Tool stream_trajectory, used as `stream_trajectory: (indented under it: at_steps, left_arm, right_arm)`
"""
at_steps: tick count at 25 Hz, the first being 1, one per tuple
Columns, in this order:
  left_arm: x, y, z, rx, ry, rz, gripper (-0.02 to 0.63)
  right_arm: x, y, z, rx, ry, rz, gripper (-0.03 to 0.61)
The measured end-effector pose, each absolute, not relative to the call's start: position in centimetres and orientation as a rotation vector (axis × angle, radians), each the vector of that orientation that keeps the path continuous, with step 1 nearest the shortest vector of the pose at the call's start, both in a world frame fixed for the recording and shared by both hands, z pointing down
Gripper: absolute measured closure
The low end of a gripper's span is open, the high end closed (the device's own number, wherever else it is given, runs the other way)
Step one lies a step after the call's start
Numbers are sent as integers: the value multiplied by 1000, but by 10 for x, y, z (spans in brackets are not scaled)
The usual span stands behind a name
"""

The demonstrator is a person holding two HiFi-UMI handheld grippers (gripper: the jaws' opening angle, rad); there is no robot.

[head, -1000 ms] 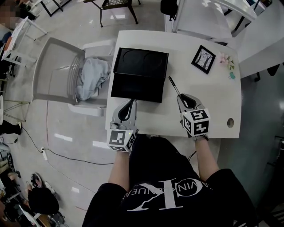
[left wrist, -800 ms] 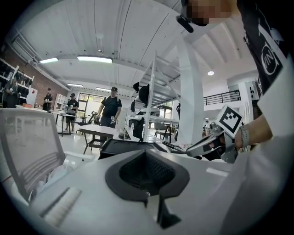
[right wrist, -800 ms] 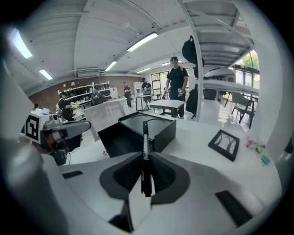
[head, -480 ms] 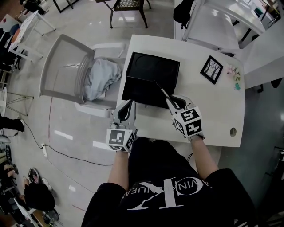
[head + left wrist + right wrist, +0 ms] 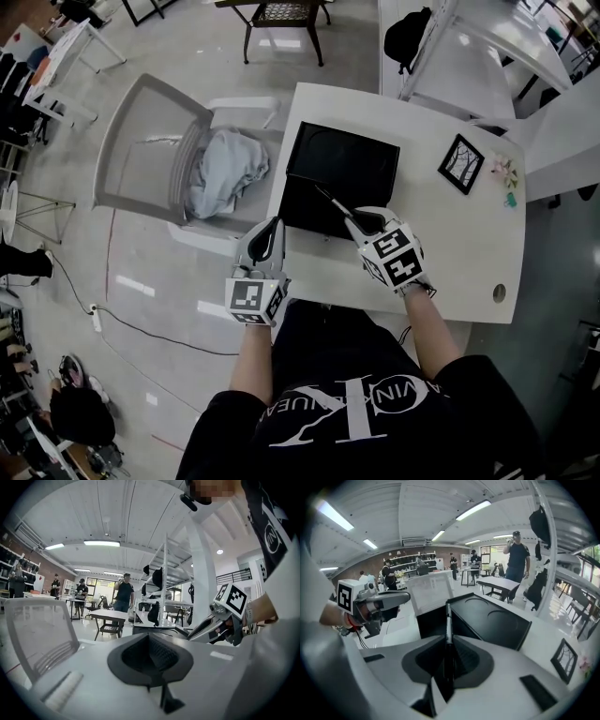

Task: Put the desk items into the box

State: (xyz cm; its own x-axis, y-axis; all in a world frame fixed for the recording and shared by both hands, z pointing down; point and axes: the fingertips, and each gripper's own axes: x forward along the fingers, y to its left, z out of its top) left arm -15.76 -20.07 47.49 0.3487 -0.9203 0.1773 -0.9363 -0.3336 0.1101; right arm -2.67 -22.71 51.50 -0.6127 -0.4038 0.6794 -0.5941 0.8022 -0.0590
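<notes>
The black box (image 5: pixel 323 208) lies open on the white desk (image 5: pixel 459 253), its lid (image 5: pixel 349 157) folded back on the far side. My right gripper (image 5: pixel 360 223) is shut on a black pen (image 5: pixel 332 202), whose tip reaches out over the open box. In the right gripper view the pen (image 5: pixel 448 620) stands between the jaws of that gripper (image 5: pixel 449 645), pointing at the box (image 5: pixel 433 618). My left gripper (image 5: pixel 266 242) hangs by the desk's near left corner, jaws shut and empty (image 5: pixel 150 651). A framed picture (image 5: pixel 461 164) and small clips (image 5: pixel 507 173) lie at the desk's far right.
A grey chair (image 5: pixel 150 155) with a pale cloth (image 5: pixel 225 169) on it stands just left of the desk. A round cable hole (image 5: pixel 499 292) sits at the desk's near right. Other tables, shelves and several people are in the background.
My right gripper has carried the pen leftward from the desk's middle until it points out over the open box. The left gripper has stayed by the near left corner.
</notes>
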Motion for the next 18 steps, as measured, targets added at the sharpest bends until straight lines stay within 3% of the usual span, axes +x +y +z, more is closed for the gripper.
stream_trajectory:
  at_steps: [18]
  left_arm:
    - [-187, -217, 492, 2370, -1694, 144, 604]
  right_arm:
    - [-61, -238, 563, 436, -2066, 193, 517]
